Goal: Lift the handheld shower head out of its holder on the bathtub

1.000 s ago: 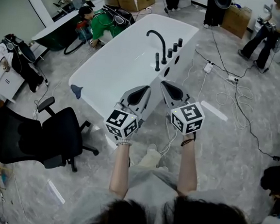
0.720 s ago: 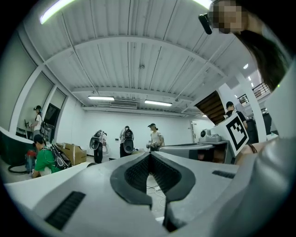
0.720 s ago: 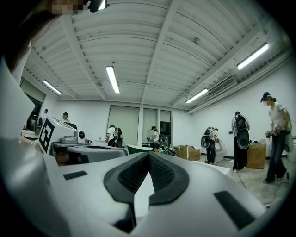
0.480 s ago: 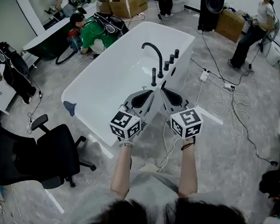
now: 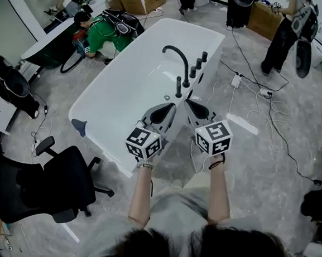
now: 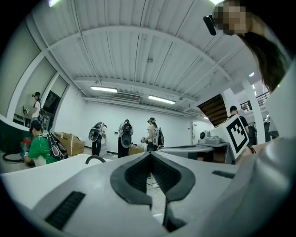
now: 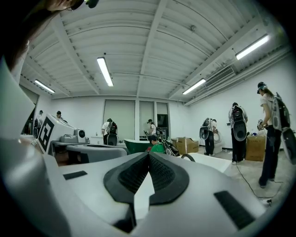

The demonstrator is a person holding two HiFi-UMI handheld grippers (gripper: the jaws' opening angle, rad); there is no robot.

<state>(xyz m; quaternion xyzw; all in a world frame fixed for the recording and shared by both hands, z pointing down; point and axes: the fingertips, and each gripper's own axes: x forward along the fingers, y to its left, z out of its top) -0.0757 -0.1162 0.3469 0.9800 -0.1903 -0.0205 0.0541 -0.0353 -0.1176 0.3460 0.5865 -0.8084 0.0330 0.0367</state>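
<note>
Shower head [image 5: 179, 87] untouched: left gripper [image 5: 172, 106], right gripper [image 5: 188, 102] closed.

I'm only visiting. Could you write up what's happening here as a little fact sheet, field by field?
Setting: white bathtub on a workshop floor
Fittings: black curved faucet, three knobs, shower head upright in its holder on the rim
Left claw: shut, empty, apart from the shower head
Right claw: shut, empty, beside the left claw
Task stage: shower head not yet touched
Nearby: black office chair
</note>
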